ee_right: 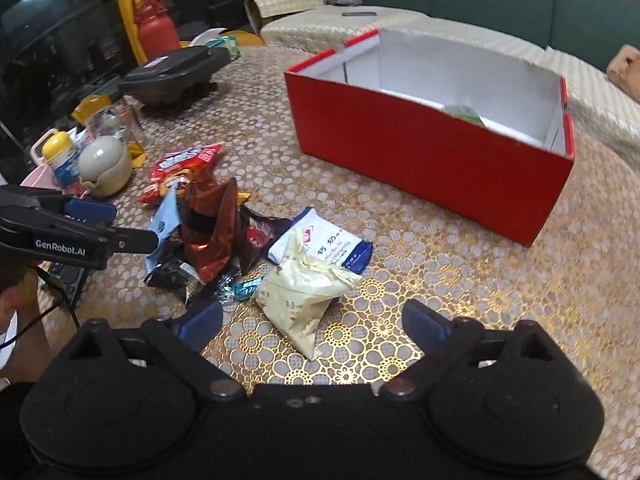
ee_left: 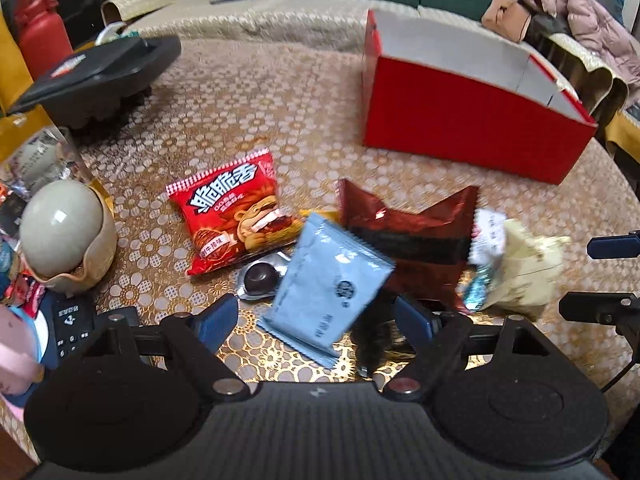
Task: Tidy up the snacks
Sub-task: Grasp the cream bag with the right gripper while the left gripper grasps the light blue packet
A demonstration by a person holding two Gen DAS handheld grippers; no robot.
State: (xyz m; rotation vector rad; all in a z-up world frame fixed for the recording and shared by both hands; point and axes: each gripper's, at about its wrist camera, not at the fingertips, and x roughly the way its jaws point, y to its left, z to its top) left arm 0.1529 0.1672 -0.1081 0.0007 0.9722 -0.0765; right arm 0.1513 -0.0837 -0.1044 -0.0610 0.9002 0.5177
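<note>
Both jaws stand spread and empty; your left gripper (ee_left: 308, 318) straddles the pale blue packet (ee_left: 326, 286), its long axis slanting away toward the red box (ee_right: 432, 152); your right gripper (ee_right: 312, 324) faces the cream packet (ee_right: 304, 296), nearer you than that box; "GenRobot.AI" reads on the left gripper.

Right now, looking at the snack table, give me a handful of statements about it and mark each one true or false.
1. The red box is packed full. False: mostly white bare interior shows, with one green item inside.
2. The light blue packet lies just ahead of the left tool. True.
3. The right tool grips the cream packet. False: it is open, pads apart.
4. A red bottle stands beyond the table's snacks. True.
</note>
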